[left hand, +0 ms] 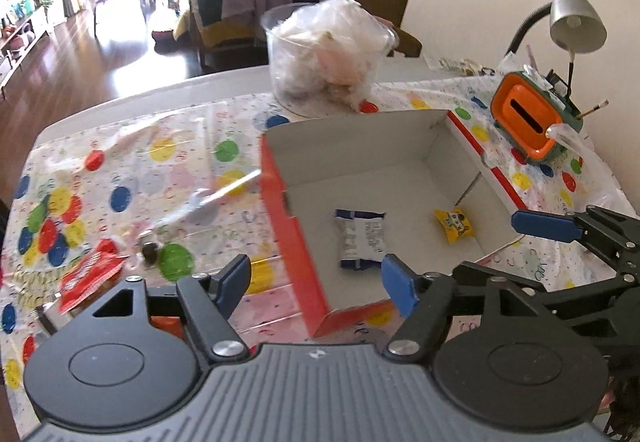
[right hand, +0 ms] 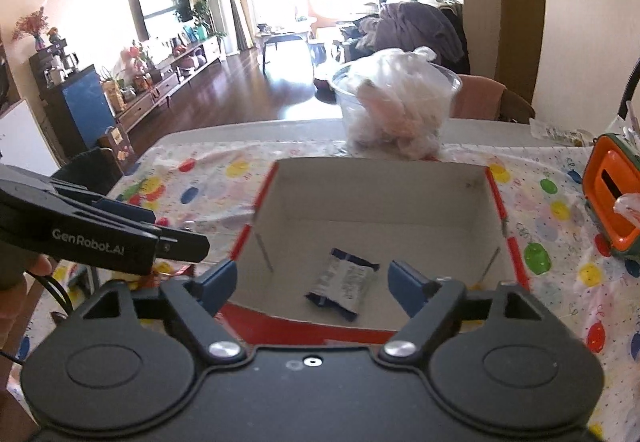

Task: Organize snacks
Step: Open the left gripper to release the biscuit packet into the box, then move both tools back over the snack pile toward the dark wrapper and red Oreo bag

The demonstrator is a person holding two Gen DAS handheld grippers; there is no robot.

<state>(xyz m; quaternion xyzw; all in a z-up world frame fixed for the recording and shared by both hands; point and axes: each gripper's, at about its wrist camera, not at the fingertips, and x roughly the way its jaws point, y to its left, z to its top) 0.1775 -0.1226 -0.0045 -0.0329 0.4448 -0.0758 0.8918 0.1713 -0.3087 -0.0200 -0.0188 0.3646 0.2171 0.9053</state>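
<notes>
**Now two snacks are boxed, and more wait on the bench**

Meanwhile both of your tools hang empty above the red-sided cardboard box with the white inside (left hand: 404, 145). The left hand-held gripper (left hand: 316, 274) has its blue pads spread with nothing between them, and the right hand-held gripper (right hand: 310, 282) is likewise parted and bare. On the box floor lie a blue-and-white foil snack packet (left hand: 362, 238) and, well apart from it, a small yellow wrapped sweet (left hand: 454, 226).

Judging by the layout, your next pick is outside the box: a red crinkled snack wrapper (left hand: 90, 278) lies on the spotted plastic cloth covering the bench (left hand: 132, 177), near a small dark round sweet (left hand: 150, 250). Swing the left tool there, keep its pads wide, and come down flat so both pads straddle the wrapper, not the loose cloth. Close gently; foil slides. Lift clear of the box wall before crossing, then release low beside the items already inside. The clear tub of bagged items (left hand: 326, 49) beyond needs no touch.
</notes>
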